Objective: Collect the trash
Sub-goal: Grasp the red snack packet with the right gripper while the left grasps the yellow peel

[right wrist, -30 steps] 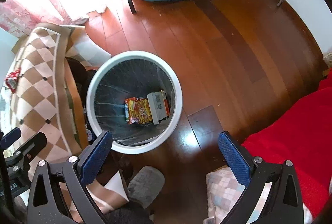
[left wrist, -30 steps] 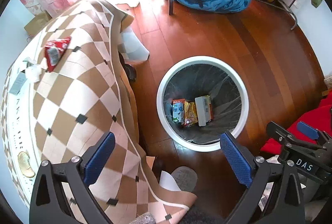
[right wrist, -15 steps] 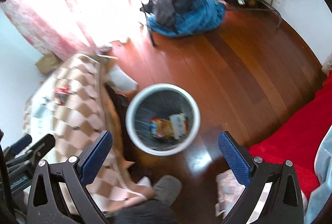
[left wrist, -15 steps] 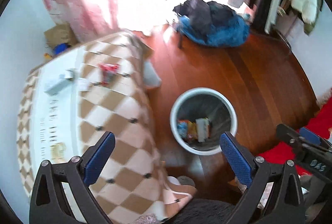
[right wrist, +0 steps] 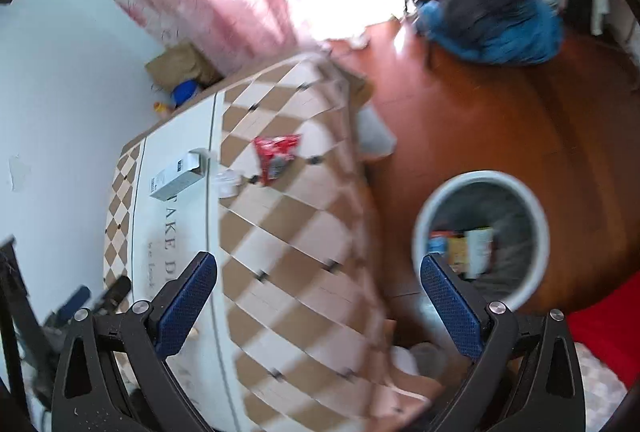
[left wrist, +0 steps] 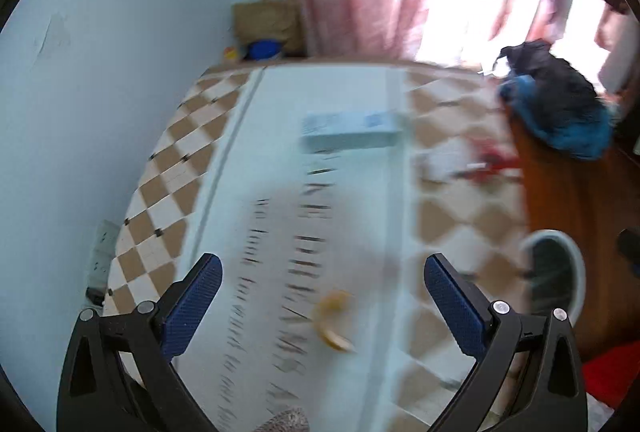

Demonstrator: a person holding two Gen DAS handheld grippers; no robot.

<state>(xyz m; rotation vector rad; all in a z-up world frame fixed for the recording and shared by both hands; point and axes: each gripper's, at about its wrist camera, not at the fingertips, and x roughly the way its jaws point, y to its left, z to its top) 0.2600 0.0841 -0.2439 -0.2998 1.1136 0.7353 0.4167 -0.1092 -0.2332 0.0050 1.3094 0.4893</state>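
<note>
Red wrapper (right wrist: 276, 158) on the checked bench (right wrist: 288, 232), beside the white carton (right wrist: 176, 176), well ahead of both claws. Both views have swung from the bin (right wrist: 480, 192) to the bench. Left claw (left wrist: 322, 290) and right claw (right wrist: 318, 286): released, empty.

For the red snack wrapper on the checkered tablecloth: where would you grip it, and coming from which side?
The red snack wrapper lies flat and crumpled on the tablecloth, clear of the white box. I'd probably come from above with the open right gripper, jaws across its narrower width, pinching a raised crease near the middle.
</note>
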